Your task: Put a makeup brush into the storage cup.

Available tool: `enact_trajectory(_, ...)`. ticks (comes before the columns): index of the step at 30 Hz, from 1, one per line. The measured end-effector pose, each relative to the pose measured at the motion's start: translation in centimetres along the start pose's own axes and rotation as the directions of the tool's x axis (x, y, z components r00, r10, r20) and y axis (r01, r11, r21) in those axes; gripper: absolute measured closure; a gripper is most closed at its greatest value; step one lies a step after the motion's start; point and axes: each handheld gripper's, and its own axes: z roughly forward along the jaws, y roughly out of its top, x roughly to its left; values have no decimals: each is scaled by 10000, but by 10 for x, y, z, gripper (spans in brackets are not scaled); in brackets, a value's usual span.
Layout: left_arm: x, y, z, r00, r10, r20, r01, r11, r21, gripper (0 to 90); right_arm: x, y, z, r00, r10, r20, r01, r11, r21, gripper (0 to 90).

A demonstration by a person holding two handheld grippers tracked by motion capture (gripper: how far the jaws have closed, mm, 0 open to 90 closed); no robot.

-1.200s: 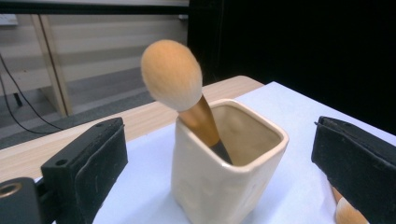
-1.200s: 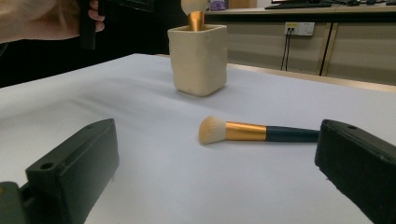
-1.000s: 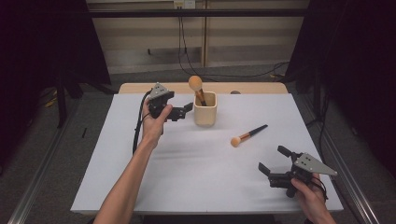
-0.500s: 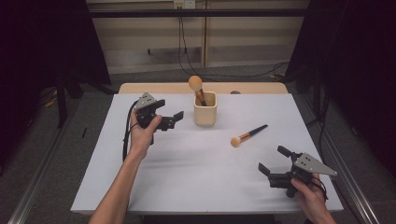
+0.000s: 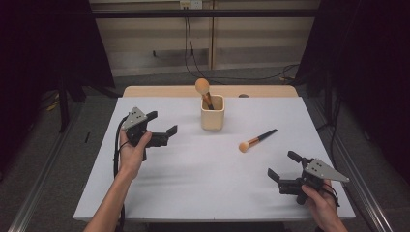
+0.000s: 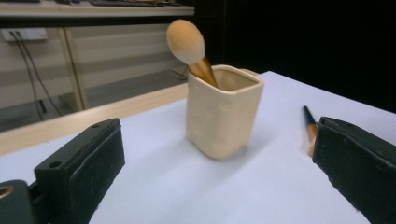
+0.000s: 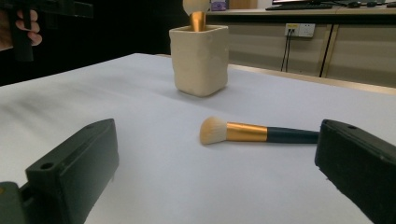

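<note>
Two makeup brushes matter here: one peach-headed brush [image 5: 203,90] stands in the cream square ceramic cup [image 5: 212,112], and one loose brush with a peach head, copper ferrule and dark handle [image 5: 256,140] lies flat on the white surface [image 5: 193,183], near the cup and in front of my right gripper [image 5: 285,170]. Its jaws stand wide apart, empty. My left gripper [image 5: 161,128] hangs beside the cup, jaws apart too. Pinching the round handle off-centre could roll it away, I judge, and a tilted lift into the cup might tip that light cup over.
</note>
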Motion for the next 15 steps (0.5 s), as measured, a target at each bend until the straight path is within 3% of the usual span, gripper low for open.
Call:
enact_trajectory(2, -3, -4, -4, 9999, 162, 16, -162, 9997, 175, 22, 0, 0, 0, 10000, -3, 8, 3, 10000, -8, 0)
enact_trajectory(9, -14, -16, -20, 9996, 239, 179, -240, 9997, 30, 24, 0, 0, 0, 10000, -3, 24, 3, 10000, 0, 0)
enact_trajectory(14, -18, -28, -31, 9997, -216, 151, 214, 9997, 130, 33, 0, 0, 0, 10000, 1, 38, 0, 10000, -15, 0)
enact_trajectory(15, -21, -29, -33, 9998, -92, 163, 90, 9998, 174, 32, 0, 0, 0, 10000, -6, 40, 6, 10000, -15, 0)
